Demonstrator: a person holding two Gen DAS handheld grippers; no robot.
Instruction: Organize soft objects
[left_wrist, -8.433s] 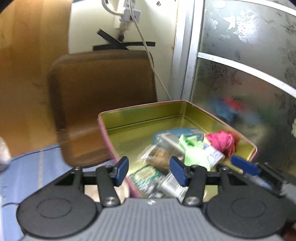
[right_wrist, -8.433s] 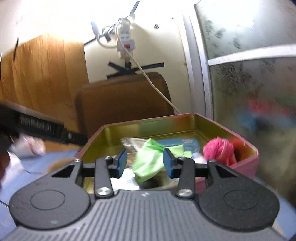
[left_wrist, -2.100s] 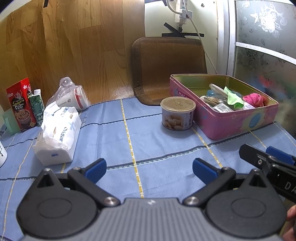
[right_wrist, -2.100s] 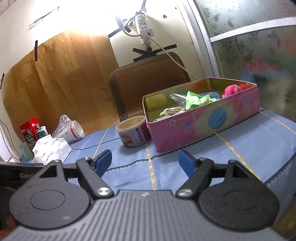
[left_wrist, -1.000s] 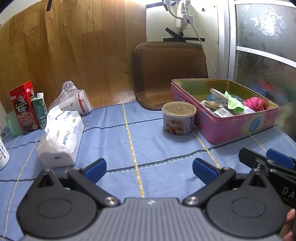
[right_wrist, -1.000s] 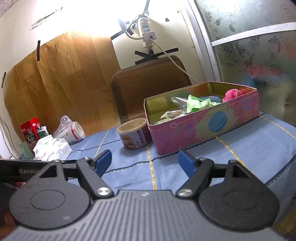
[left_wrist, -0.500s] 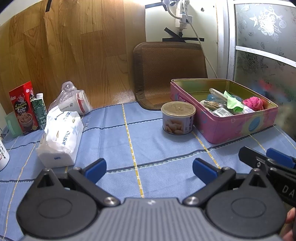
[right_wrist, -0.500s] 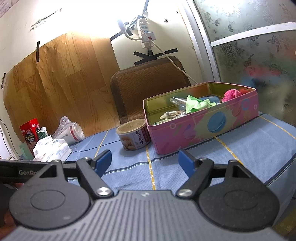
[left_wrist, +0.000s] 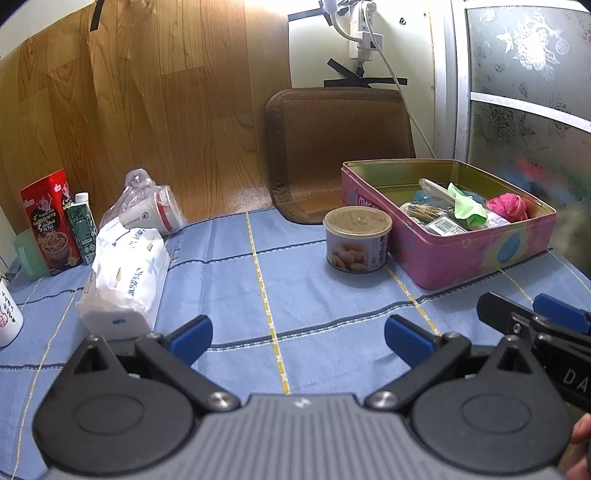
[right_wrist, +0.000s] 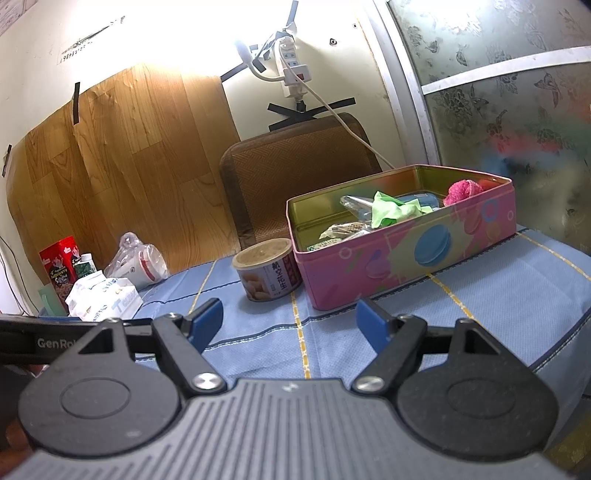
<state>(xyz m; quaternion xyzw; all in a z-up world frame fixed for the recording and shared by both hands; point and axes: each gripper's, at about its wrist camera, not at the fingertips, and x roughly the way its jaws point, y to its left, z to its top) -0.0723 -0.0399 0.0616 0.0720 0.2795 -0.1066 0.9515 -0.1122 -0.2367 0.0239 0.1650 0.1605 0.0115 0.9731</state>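
A pink tin box (left_wrist: 458, 254) (right_wrist: 399, 258) sits at the right of the blue tablecloth. Inside it lie a green cloth (left_wrist: 466, 206) (right_wrist: 388, 208), a pink knitted ball (left_wrist: 508, 207) (right_wrist: 463, 190) and several packets. My left gripper (left_wrist: 297, 336) hangs open over the near cloth, well short of the box, holding nothing. My right gripper (right_wrist: 290, 319) is open too, low over the cloth in front of the box and empty; its blue fingertips (left_wrist: 557, 314) show at the right edge of the left wrist view.
A round can (left_wrist: 356, 238) (right_wrist: 266, 267) stands just left of the box. A white tissue pack (left_wrist: 125, 277), a bagged paper cup (left_wrist: 151, 214), a red carton (left_wrist: 50, 221) and a green carton (left_wrist: 83, 227) sit at left. A brown mat (left_wrist: 340, 147) leans on the wall.
Both grippers, once close over the box and narrowly parted, have pulled back to the near cloth and spread wide. Over the last second the views hardly shift.
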